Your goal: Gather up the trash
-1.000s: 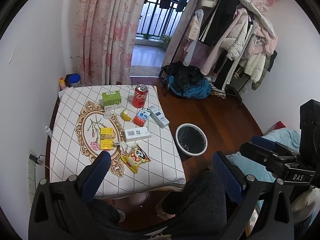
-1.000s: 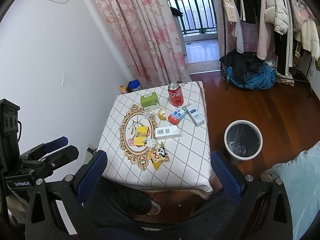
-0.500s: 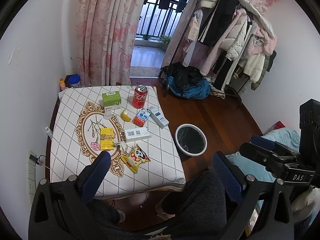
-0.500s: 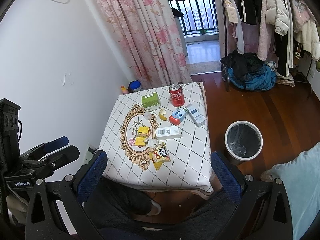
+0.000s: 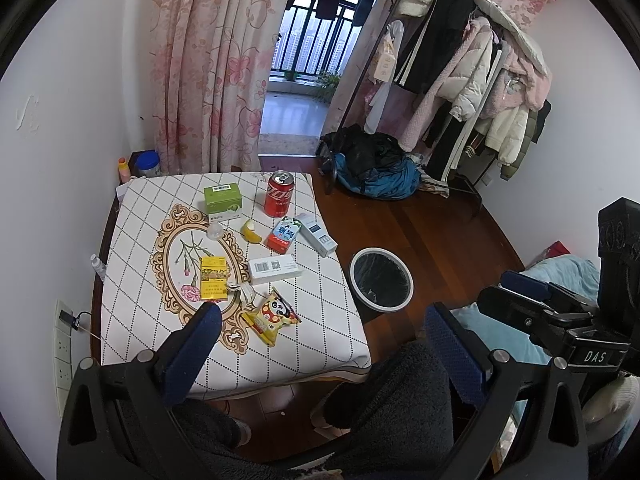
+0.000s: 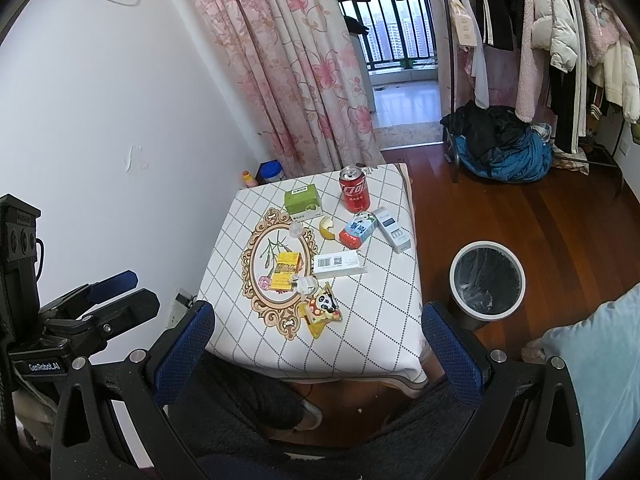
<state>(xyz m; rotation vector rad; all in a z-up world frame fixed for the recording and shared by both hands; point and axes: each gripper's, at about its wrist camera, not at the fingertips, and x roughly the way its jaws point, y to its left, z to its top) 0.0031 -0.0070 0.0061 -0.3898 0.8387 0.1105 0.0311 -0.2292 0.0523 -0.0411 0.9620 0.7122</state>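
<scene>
Print on the boxes (image 5: 275, 270) is too small to read; the surface (image 5: 328, 344) hides its legs; the bin's (image 6: 487, 280) base is hidden.

"DAS" marks the right tongs (image 5: 520, 292), "GenRobot.AI" the left tongs (image 6: 116, 292).

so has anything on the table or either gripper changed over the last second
Almost nothing. Both views drift very slightly, so the hands shifted a touch, but nothing was picked up or let go. The left gripper and right gripper stay open and empty, held back from the table. The red can, snack packet and boxes lie where they were, and the bin has not moved.
</scene>
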